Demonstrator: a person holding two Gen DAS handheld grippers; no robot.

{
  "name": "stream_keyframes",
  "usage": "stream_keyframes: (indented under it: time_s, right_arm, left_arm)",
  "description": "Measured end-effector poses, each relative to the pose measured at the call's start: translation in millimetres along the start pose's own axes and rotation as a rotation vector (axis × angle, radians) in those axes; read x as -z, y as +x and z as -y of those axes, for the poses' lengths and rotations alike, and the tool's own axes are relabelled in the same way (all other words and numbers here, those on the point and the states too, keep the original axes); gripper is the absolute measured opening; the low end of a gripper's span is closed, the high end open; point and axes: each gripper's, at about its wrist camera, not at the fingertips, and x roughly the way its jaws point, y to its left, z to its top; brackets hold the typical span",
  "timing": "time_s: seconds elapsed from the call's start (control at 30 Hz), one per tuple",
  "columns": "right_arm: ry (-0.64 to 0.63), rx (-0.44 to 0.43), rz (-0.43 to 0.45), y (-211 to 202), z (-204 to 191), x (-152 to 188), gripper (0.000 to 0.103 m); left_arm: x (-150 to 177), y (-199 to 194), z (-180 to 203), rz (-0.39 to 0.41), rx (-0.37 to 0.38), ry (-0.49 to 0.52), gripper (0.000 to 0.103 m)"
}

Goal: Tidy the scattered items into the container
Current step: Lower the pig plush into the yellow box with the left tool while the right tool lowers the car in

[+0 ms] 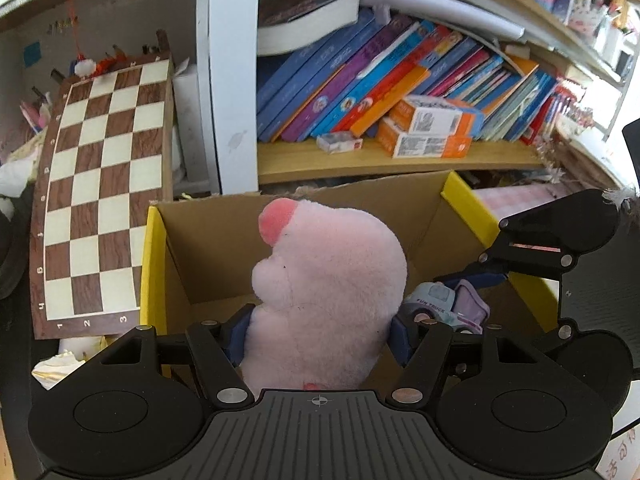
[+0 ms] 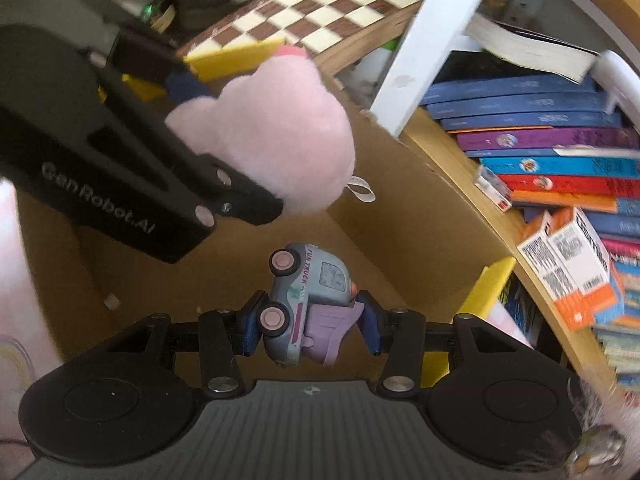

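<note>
One pink plush toy (image 1: 328, 280), one toy truck (image 2: 306, 300), one cardboard box (image 1: 224, 248), one chessboard (image 1: 104, 184), two claws.

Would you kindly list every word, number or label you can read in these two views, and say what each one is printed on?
"FUN TRUCK": side of the toy truck, held in the right gripper.
"GenRobot.AI": black body of the left gripper.
"1 2 3" and "4 5 6 1": edges of the chessboard.
Book spines: too small to read.
Orange and white boxes: print blurred, unreadable.
The pink plush toy bears no text.

Toy truck (image 2: 306, 304) in right gripper (image 2: 308, 326) above cardboard box (image 2: 400, 200)
</note>
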Motion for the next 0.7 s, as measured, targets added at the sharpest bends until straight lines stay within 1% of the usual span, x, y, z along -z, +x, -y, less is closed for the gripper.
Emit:
stream_keyframes:
  time_s: [0.1,0.17,0.27,0.33,0.53,0.63,0.7]
  right_arm:
    - [-0.042,-0.007,-0.038,11.3,1.9,-1.8,0.046]
    - [-0.061,-0.014,-0.06,18.1,2.4,-2.0,0.046]
    - [-0.084,-0.026,-0.062,20.2,4.5,-4.1,0.046]
    - [-0.092,-0.018,-0.063,21.8,6.8,-4.8,0.046]
    - [-0.096,-0.018,-0.062,23.8,12.2,-5.8,0.046]
    - [-0.109,-0.021,-0.063,24.2,10.8,-5.9,0.046]
    - [-0.106,-0.022,-0.063,24.1,11.1,-5.2,0.046]
  left_arm:
    - [-3.9,6.1,1.3,-0.017,-0.015,0.017,0.067]
    - [-6.2,10.5,2.1,-0.035,-0.008,0.017,0.067]
    - [-8.6,15.7,5.6,-0.055,-0.005,0.042,0.067]
    - [-8.6,16.0,6.5,-0.058,-0.001,0.052,0.067]
    - [-8.2,17.1,3.2,-0.064,-0.007,0.032,0.068]
    - [-7.3,17.8,5.5,-0.068,-0.006,0.041,0.068]
    - [-7.1,17.9,5.1,-0.071,-0.005,0.038,0.07]
